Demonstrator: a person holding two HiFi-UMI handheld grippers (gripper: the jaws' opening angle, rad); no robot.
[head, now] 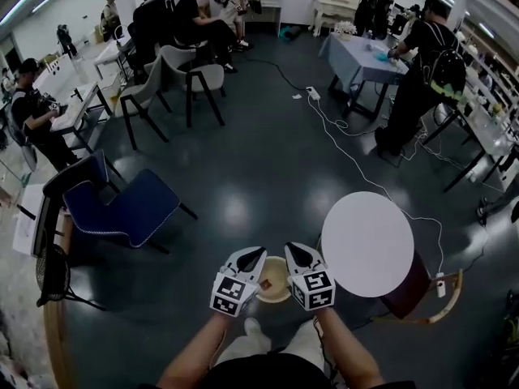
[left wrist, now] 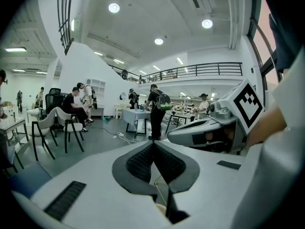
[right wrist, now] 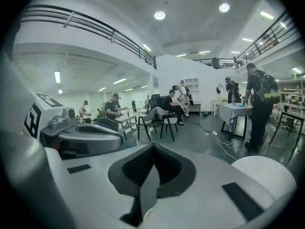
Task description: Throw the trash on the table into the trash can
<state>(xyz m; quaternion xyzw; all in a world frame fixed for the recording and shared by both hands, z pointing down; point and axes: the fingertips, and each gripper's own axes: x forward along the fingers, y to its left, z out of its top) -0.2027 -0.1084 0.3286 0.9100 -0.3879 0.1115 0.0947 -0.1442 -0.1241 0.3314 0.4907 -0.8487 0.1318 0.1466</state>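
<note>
A round white table (head: pixel 367 243) stands to my right, and its top shows bare white with no trash on it. On the floor just in front of my feet sits a small beige trash can (head: pixel 273 280), partly covered by both grippers. My left gripper (head: pixel 258 254) hovers over the can's left rim with its jaws shut and nothing between them (left wrist: pixel 153 143). Close beside it, my right gripper (head: pixel 289 250) is over the can's right rim, also shut and empty (right wrist: pixel 152 145). Both point level across the room. The table's edge (right wrist: pixel 265 172) shows in the right gripper view.
A blue chair (head: pixel 122 206) stands to the left on the dark floor. A white cable (head: pixel 357 148) runs across the floor to a power strip (head: pixel 440 284) by the table. A wooden frame (head: pixel 422 305) sits under the table. People work at tables farther off.
</note>
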